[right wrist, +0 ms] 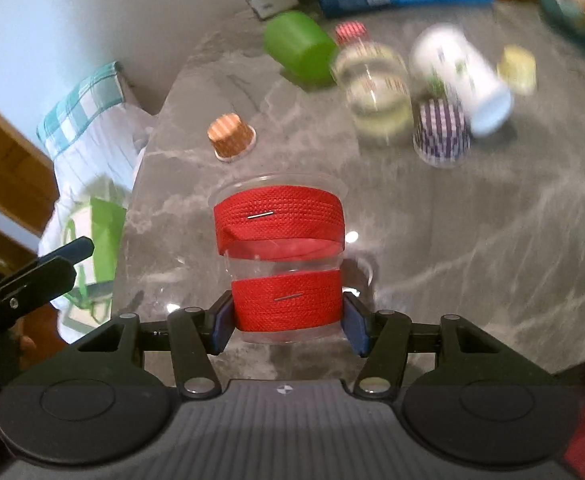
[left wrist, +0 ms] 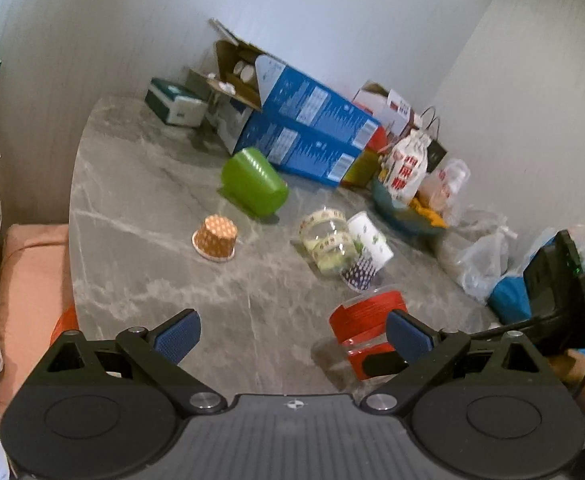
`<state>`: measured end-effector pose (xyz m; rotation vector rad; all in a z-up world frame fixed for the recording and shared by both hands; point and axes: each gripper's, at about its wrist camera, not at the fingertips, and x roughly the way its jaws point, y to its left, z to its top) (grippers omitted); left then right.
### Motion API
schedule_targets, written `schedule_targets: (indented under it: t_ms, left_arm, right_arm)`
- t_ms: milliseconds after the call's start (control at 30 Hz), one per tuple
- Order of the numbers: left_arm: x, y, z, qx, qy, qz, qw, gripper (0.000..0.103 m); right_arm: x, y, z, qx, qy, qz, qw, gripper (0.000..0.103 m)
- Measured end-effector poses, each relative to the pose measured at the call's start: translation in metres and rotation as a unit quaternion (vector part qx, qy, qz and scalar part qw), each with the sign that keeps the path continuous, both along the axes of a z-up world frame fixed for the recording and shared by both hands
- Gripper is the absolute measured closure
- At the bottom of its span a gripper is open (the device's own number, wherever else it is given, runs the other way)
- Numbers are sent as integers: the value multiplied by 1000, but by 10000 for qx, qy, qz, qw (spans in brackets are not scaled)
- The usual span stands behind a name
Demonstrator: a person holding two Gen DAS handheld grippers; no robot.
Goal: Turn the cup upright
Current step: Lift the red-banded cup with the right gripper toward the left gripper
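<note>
A clear plastic cup wrapped in two red fabric bands (right wrist: 282, 258) is held by my right gripper (right wrist: 286, 326), whose blue pads are shut on its lower band; its rim points away from the camera and it looks lifted over the grey marble table (right wrist: 472, 240). In the left wrist view the same cup (left wrist: 366, 322) sits at the lower right, with the right gripper's black finger across it. My left gripper (left wrist: 292, 336) is open and empty above the table's near part, left of the cup.
Upside-down orange dotted cup (left wrist: 215, 238), green cup on its side (left wrist: 254, 182), clear cups (left wrist: 326, 240), white cup (left wrist: 370, 238) and purple checked cup (left wrist: 358, 272) lie mid-table. Blue boxes (left wrist: 312, 128), a bowl with bags (left wrist: 408, 200) and plastic bags (left wrist: 480, 256) line the back and right.
</note>
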<state>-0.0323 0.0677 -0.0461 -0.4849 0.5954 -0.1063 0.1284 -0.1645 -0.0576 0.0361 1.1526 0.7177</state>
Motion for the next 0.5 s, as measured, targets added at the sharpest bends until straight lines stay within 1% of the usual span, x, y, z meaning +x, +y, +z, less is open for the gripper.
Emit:
schedule_targets:
  t_ms: [100, 167, 233, 267, 367, 467, 500]
  left_arm:
    - [8, -6, -4, -120, 222, -50, 9997, 3]
    - [16, -11, -7, -113, 438, -118, 9989, 3]
    - [26, -18, -8, -115, 559, -124, 9983, 3]
    - [31, -21, -9, -192, 639, -164, 9976, 3]
    - [52, -26, -18, -745, 1071, -326, 9909, 3]
    - [71, -34, -24, -1001, 1331, -456, 9850, 3]
    - [77, -36, -25, -1068, 1362, -465, 9838, 3]
  right_arm:
    - [1, -6, -14, 201, 111, -174, 9996, 46]
    - [1, -10, -18, 356, 188, -238, 9989, 46]
    - [-1, -11, -21, 467, 243, -259, 9983, 46]
    - [-3, -15, -24, 497, 265, -254, 9981, 46]
    - [-9, -24, -27, 633, 311, -287, 9971, 46]
    - [-16, -31, -27, 695, 230, -281, 9969, 46]
    - [-17, -32, -27, 715, 214, -283, 9968, 46]
